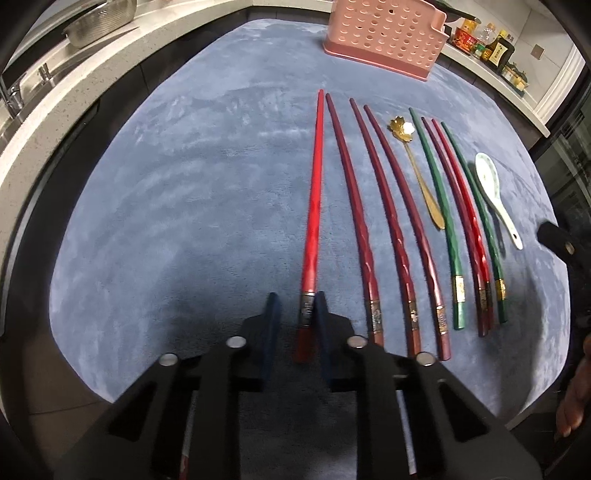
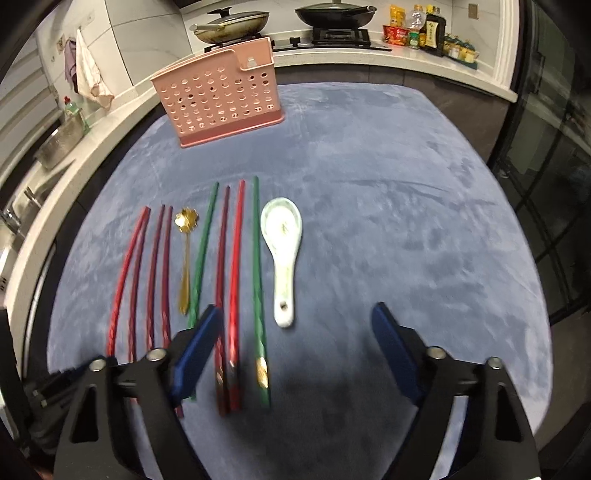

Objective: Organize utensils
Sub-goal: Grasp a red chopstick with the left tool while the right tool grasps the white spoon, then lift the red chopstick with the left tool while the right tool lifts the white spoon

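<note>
Several chopsticks lie in a row on a blue cloth (image 1: 184, 206). My left gripper (image 1: 295, 301) straddles the thick end of the bright red chopstick (image 1: 314, 206); its right finger touches the stick, the left stands apart, so it is open. Dark red chopsticks (image 1: 373, 229) and green chopsticks (image 1: 448, 236) lie to its right, with a gold flower spoon (image 1: 417, 173) and a white ceramic spoon (image 1: 493, 192). My right gripper (image 2: 297, 314) is wide open above the cloth, near the white spoon (image 2: 284, 254) and a green chopstick (image 2: 257, 273). A pink perforated holder (image 2: 221, 96) stands at the far side.
A counter with a metal colander (image 1: 103, 22) and sink tap (image 1: 14, 96) runs on the left. A stove with pans (image 2: 332, 18) and sauce bottles (image 2: 428, 31) stand behind the holder. The other gripper's black body (image 1: 561, 243) shows at the right edge.
</note>
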The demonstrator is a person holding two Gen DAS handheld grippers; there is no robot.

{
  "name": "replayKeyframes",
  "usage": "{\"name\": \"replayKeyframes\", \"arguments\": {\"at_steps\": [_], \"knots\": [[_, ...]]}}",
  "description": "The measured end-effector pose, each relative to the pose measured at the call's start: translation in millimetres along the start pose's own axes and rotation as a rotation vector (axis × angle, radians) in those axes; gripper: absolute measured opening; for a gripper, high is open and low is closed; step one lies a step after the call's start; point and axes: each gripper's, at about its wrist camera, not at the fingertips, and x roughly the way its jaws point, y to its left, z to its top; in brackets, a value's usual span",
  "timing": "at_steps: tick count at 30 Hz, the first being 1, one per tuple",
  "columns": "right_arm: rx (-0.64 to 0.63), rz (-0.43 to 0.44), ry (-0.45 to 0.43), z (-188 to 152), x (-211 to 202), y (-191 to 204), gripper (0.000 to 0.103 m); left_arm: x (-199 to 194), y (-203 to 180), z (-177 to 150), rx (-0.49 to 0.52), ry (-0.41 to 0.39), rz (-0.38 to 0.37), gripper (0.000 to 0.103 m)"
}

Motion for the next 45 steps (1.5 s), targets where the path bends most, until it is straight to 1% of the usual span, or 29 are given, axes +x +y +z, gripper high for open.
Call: {"name": "replayKeyframes", "arguments": {"at_steps": [2,3,5,6,7,8,11,18,24,28,32,33,35,39,45], "knots": [[0.011,0.022,-0.001,6.4,7.3,-0.9,0.061,0.2,-1.3,0.2,0.001,0.002,0.001,0.016],[0.014,0.031,0.001,9.2,11.3,-1.3,0.058,0.6,-1.6,0.5,-0.001,0.004,0.002,0.016],[0.02,0.04,0.006,13.2,19.0,-2.5,0.044,0.8,-1.8,0.3,-0.004,0.007,0.003,0.016],[0.025,0.045,0.009,14.8,21.9,-3.9,0.041,1.1,-2.2,0.5,-0.005,0.009,0.004,0.016],[0.032,0.052,0.013,15.8,24.2,-5.1,0.035,1.1,-2.3,0.6,-0.006,0.01,0.006,0.016],[0.041,0.06,0.02,16.9,27.7,-6.9,0.03,1.3,-2.5,0.6,-0.007,0.011,0.007,0.016],[0.057,0.075,0.041,17.3,37.8,-10.4,0.024,2.5,-4.0,1.1,-0.003,0.012,0.014,0.017],[0.073,0.098,0.088,8.8,55.7,-16.4,0.017,3.8,-4.4,0.7,-0.001,0.005,0.017,0.017],[0.066,0.116,0.073,5.5,59.9,-16.7,0.015,4.3,-5.8,-0.2,0.007,-0.008,0.023,0.017],[0.048,0.099,0.054,2.5,60.3,-12.9,0.015,3.9,-5.9,-0.8,0.01,-0.016,0.022,0.017],[0.037,0.092,0.054,1.7,57.9,-10.9,0.009,3.1,-4.6,-1.4,0.011,-0.023,0.011,0.016],[0.035,0.093,0.056,1.7,56.4,-10.7,0.008,2.4,-3.6,-1.4,0.01,-0.024,0.004,0.016],[0.04,0.088,0.055,1.1,51.5,-11.6,0.007,0.8,-1.1,-1.6,0.003,-0.024,-0.009,0.009],[0.051,0.074,0.035,1.8,32.5,-14.6,0.007,-7.0,4.0,-0.9,-0.014,-0.027,-0.043,0.007],[0.054,0.066,-0.006,5.6,1.7,-17.5,0.007,-37.0,4.5,-0.3,-0.014,-0.098,-0.052,0.007]]}}
